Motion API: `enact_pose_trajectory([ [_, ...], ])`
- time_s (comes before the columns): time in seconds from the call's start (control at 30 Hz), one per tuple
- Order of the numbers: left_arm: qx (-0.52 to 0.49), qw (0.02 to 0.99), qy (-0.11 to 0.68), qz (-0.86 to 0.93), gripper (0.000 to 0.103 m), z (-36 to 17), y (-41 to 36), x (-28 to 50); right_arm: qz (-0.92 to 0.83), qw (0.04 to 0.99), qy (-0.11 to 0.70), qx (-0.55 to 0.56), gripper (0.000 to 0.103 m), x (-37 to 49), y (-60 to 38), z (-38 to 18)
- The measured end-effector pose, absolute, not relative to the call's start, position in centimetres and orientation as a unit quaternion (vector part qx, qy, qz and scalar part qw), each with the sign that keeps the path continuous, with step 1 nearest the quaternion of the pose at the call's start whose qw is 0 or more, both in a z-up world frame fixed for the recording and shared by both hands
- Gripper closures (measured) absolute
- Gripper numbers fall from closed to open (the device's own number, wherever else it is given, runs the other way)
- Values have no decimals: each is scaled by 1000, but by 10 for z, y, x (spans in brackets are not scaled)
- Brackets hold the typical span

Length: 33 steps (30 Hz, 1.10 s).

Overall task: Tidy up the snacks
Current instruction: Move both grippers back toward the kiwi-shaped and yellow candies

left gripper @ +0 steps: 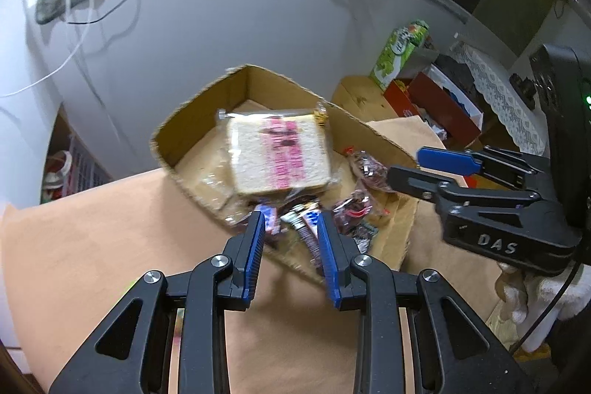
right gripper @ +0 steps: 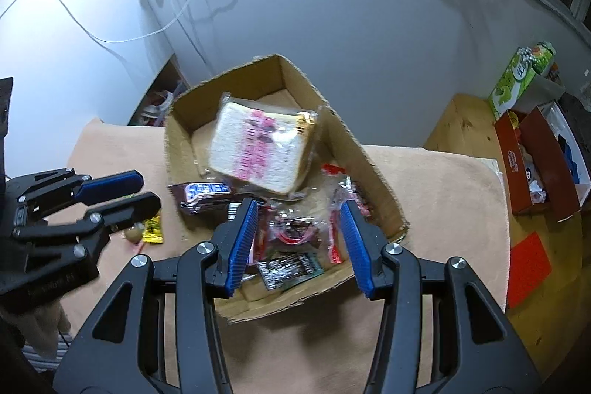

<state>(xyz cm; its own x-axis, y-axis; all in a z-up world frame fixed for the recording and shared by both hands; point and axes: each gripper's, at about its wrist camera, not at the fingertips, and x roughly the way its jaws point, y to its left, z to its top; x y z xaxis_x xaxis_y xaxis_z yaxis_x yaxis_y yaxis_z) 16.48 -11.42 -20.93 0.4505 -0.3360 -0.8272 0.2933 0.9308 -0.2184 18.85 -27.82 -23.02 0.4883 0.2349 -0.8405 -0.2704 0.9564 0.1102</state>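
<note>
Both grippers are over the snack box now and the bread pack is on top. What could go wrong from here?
1. The bread pack lies tilted on the heap in the cardboard box; it may slide or get squashed.
2. The candy bar hangs over the box's wall and could fall out.
3. The left gripper and right gripper are close together and could collide.

Brown box, white bread, blue pads

The cardboard box (right gripper: 373, 172) is plain brown; the bagged bread (right gripper: 258, 150) is white with pink print and a golden crust edge. Both the left gripper (left gripper: 291, 220) and the right gripper (right gripper: 298, 209) are black with ribbed blue pads. The table (right gripper: 443, 180) is covered in pale tan; the carton (right gripper: 517, 80) is green.
</note>
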Motion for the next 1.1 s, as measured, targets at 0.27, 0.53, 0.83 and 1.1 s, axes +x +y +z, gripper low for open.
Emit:
enact_pose_trajectory([
  [0.27,-54,861,488,-131,75,-208,-40,153,183,863,472,-9,54,164,-255,-219],
  [0.53,-88,854,505,-88,75,-228,11,135,237,844,481,-1,54,139,-212,-227],
  [0.83,-101,839,526,-96,75,-264,4,118,269,800,536,6,54,131,-161,-276],
  [1.1,-96,834,535,-98,75,-287,0,119,250,786,565,5,54,146,-139,-313],
])
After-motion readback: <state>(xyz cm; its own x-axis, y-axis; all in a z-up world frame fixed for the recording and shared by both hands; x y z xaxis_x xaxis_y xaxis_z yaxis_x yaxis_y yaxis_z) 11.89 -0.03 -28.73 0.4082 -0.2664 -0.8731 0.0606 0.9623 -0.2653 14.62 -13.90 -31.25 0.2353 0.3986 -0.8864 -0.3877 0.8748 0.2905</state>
